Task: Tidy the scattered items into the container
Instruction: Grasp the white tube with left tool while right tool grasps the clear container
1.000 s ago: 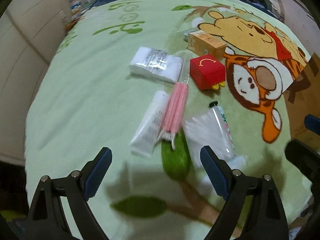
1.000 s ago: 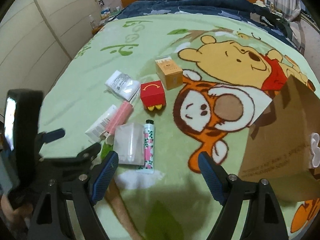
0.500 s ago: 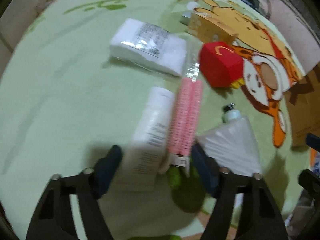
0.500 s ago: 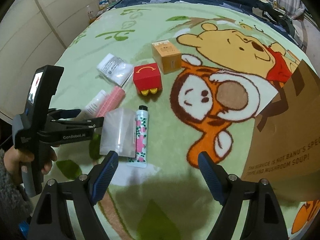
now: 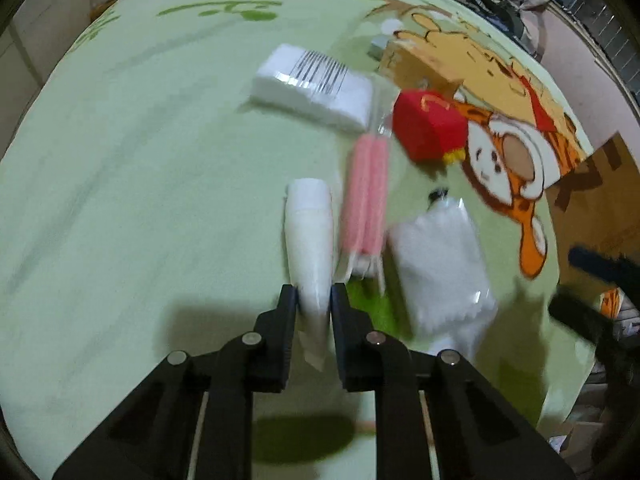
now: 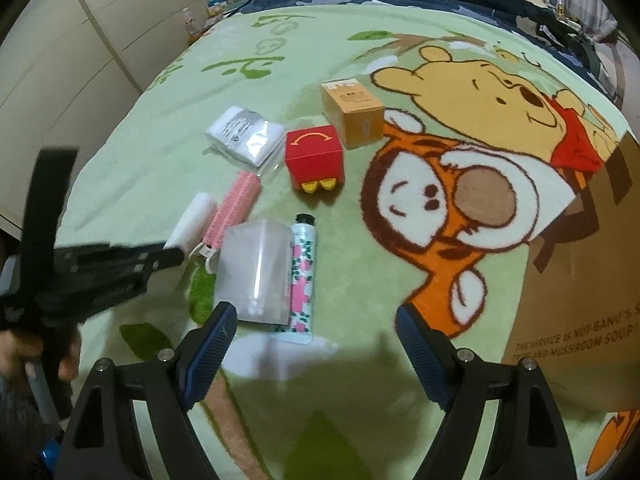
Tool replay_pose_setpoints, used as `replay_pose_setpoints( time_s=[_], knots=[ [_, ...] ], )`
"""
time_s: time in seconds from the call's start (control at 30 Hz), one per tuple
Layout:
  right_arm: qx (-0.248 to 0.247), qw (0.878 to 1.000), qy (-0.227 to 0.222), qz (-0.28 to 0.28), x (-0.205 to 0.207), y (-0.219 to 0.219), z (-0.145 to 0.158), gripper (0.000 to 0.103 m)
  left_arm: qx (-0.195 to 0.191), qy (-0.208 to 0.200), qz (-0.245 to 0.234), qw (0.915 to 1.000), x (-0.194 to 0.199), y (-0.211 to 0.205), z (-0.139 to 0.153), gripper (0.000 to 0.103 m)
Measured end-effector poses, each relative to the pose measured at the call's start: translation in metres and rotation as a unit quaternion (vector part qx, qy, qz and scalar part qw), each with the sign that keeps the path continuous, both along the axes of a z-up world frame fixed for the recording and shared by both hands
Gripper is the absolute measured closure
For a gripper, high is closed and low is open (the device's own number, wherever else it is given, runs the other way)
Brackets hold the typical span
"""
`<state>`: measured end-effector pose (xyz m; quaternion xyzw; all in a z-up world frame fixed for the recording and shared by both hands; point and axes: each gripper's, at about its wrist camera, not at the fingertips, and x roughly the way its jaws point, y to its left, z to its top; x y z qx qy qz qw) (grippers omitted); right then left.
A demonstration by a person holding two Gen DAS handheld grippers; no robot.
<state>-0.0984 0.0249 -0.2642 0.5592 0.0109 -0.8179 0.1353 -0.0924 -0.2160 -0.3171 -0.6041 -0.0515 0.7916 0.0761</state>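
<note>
A: White tube (image 5: 310, 236) is the current pick: my left gripper (image 5: 313, 304) is clamped on its crimped tail end, cap pointing away, body low over the bed blanket (image 5: 140, 200). I cannot tell whether it has cleared the fabric.

B: Container?

A: Cardboard box (image 6: 580, 280), on the bed's right side, well apart from the tube. Right gripper (image 6: 316, 344) hangs with jaws spread wide and nothing in them, near the clear pouch (image 6: 256, 272) and floral tube (image 6: 302, 280).

B: Risks?

A: Hold is at the thin tail only, so I judge the heavier cap end may sag or swing and the tube may slip out on the way across. Pink roller (image 5: 366, 204) lies just beside it; a sideways drag could snag it. Route to the box passes over the red box (image 5: 430, 130), so a low carry could knock it.

B: Other entries?

A: White packet (image 5: 316, 84) and orange carton (image 6: 352, 114) untouched.
</note>
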Motion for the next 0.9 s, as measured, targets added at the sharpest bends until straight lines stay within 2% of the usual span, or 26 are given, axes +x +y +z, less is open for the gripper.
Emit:
replay_pose_setpoints(
  time_s=[0.13, 0.2, 0.23, 0.27, 0.3, 0.43, 0.5, 0.6, 0.67, 0.73, 0.8, 0.9],
  knots=[
    [-0.018, 1.0, -0.009, 0.006, -0.009, -0.009, -0.009, 0.019, -0.015, 0.002, 0.002, 0.9999, 0.008, -0.002, 0.002, 0.083],
    [-0.024, 1.0, -0.012, 0.013, -0.016, -0.019, -0.016, 0.019, -0.026, 0.001, 0.007, 0.9996, 0.007, -0.006, 0.001, 0.07],
    [-0.024, 0.999, -0.012, 0.018, -0.019, -0.025, -0.02, 0.019, -0.032, -0.001, 0.013, 0.9994, 0.004, -0.009, 0.0, 0.053],
    [-0.022, 0.999, -0.013, 0.024, -0.023, -0.031, -0.025, 0.019, -0.037, 0.002, 0.021, 0.9991, 0.001, -0.011, -0.001, 0.045],
    [-0.016, 0.999, -0.015, 0.029, -0.026, -0.037, -0.031, 0.019, -0.039, 0.003, 0.025, 0.9989, -0.002, -0.013, -0.002, 0.044],
    [0.012, 0.999, -0.022, 0.038, -0.036, -0.054, -0.055, 0.019, -0.039, -0.023, 0.026, 0.9986, -0.013, -0.015, -0.018, 0.044],
    [-0.003, 0.999, -0.033, 0.036, -0.039, -0.056, -0.065, 0.019, -0.055, -0.027, 0.018, 0.998, -0.013, -0.01, -0.024, 0.044],
    [-0.004, 0.999, -0.031, 0.038, -0.039, -0.061, -0.067, 0.021, -0.073, -0.029, 0.009, 0.9968, -0.009, -0.006, -0.03, 0.058],
    [-0.005, 0.998, -0.025, 0.056, -0.034, -0.068, -0.062, 0.038, -0.066, -0.026, 0.008, 0.9974, -0.006, -0.006, -0.028, 0.075],
    [0.005, 0.998, -0.014, 0.066, -0.03, -0.074, -0.056, 0.044, -0.058, -0.027, 0.011, 0.9979, -0.003, -0.009, -0.026, 0.077],
    [0.005, 0.997, -0.01, 0.073, -0.03, -0.079, -0.056, 0.044, -0.053, -0.029, 0.013, 0.9981, -0.001, -0.011, -0.028, 0.077],
    [0.02, 0.997, -0.029, 0.064, -0.038, -0.082, -0.066, 0.035, -0.059, -0.039, 0.015, 0.9974, -0.004, -0.009, -0.034, 0.077]
  ],
)
